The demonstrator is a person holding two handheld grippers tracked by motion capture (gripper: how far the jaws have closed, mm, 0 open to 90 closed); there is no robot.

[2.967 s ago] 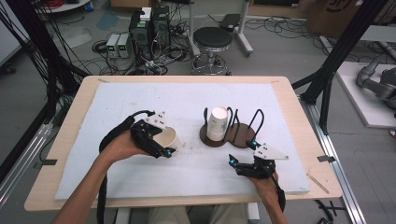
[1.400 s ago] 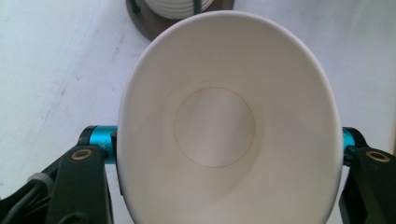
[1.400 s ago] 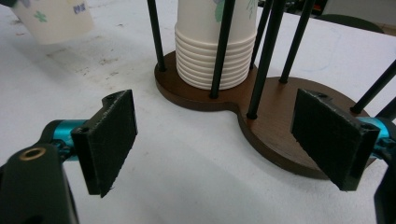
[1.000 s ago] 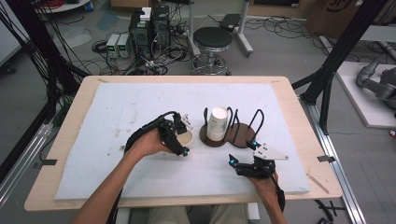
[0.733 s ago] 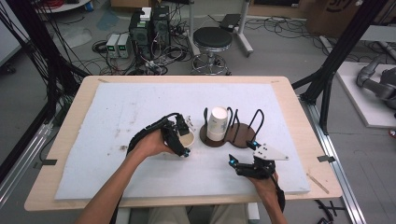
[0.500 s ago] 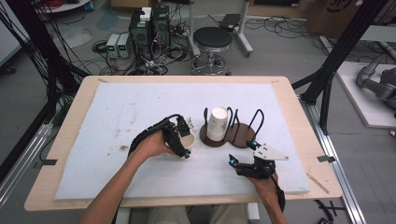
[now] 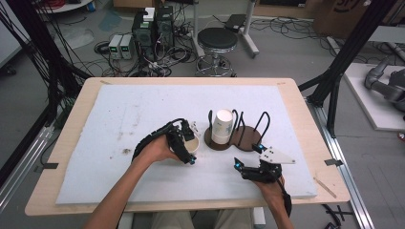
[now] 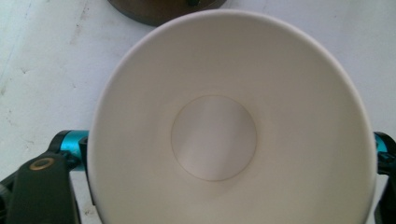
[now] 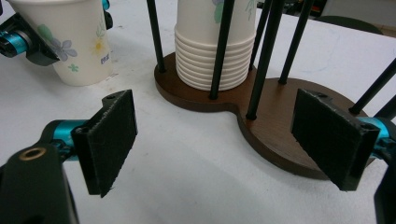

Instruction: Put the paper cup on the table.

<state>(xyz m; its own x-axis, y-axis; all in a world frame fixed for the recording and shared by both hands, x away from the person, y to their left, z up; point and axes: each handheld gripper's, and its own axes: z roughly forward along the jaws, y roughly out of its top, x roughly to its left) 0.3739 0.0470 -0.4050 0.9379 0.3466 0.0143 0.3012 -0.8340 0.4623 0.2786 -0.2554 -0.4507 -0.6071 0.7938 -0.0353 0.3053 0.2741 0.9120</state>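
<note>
Person is standing at table w/ a gripper in each hand. Left gripper (image 7: 187,145) is clamping a single paper cup (image 7: 192,144), jaws on either side of its wall; in the left gripper view the cup (image 8: 229,135) is showing its open mouth and round bottom, nothing inside. Cup is sitting on the white foam mat (image 7: 119,119), upright, just left of the brown wooden rack (image 7: 241,140), near but not touching as far as the right gripper view is showing. That view is giving the cup's (image 9: 70,42) floral print and its base resting on the mat.

Rack is holding a stack of cups (image 7: 222,126) upside down btw. its black upright rods; nested rims are showing in the right gripper view (image 9: 210,65). Rack's 2nd bay, right side, is standing bare.

Right gripper (image 7: 250,169) is resting low on the mat in front of the rack, jaws spread wide, gripping nothing, pads (image 9: 112,140) pointing at the rack base (image 9: 280,135). The two grippers are sitting well apart.
</note>
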